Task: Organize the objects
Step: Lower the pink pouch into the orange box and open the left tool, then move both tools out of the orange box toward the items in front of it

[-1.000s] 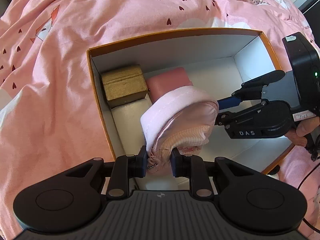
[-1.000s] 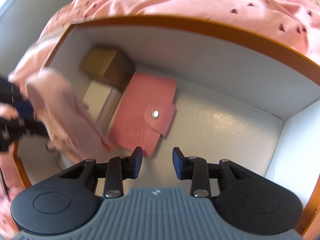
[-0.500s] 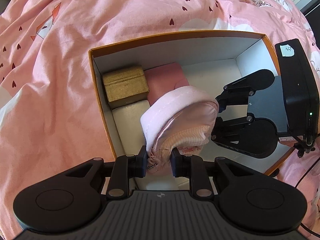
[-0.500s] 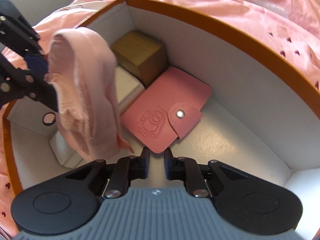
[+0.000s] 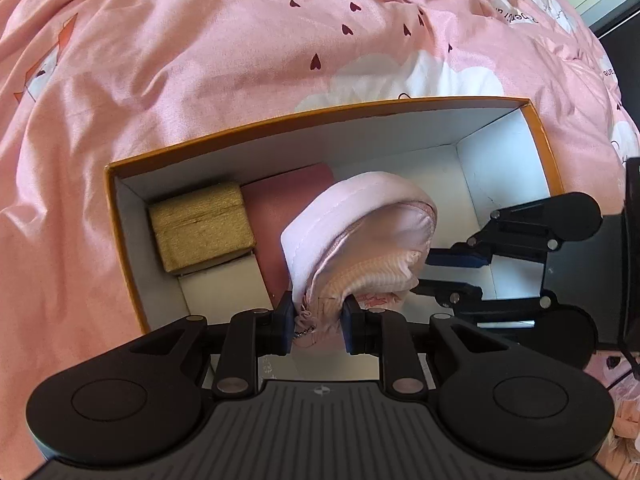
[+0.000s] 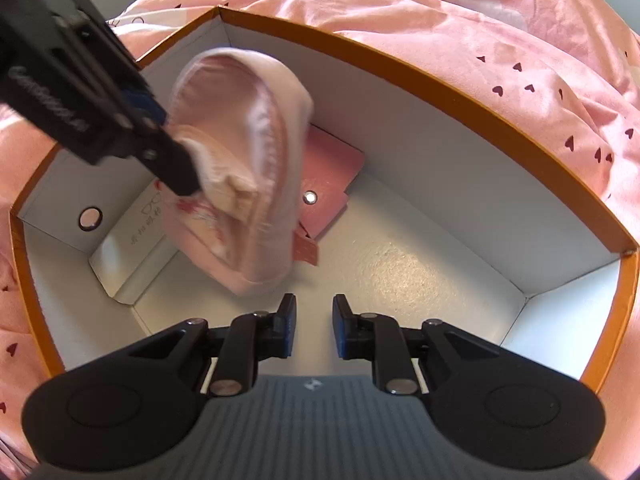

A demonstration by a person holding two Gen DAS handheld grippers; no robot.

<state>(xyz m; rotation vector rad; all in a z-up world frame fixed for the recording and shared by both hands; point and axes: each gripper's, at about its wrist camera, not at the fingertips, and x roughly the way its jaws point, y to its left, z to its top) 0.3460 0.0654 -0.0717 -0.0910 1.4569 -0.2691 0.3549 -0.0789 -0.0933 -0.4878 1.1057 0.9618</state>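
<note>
Pink fabric pouch (image 5: 356,240) hangs over open orange box (image 5: 320,114), pinched at lower edge by left gripper (image 5: 316,322), pads tight on cloth. Below it: pink snap wallet (image 6: 332,176), gold box (image 5: 202,232), white box (image 5: 224,284) along box's left side. Right gripper (image 6: 314,330) hovers just beside pouch w/ nothing between pads; jaws just edged apart, gap narrow. Best approach, by judgement: lower pouch onto bare floor right of wallet, keep cloth bunched, let go only once resting. Right gripper should stay clear of drop path.
</note>
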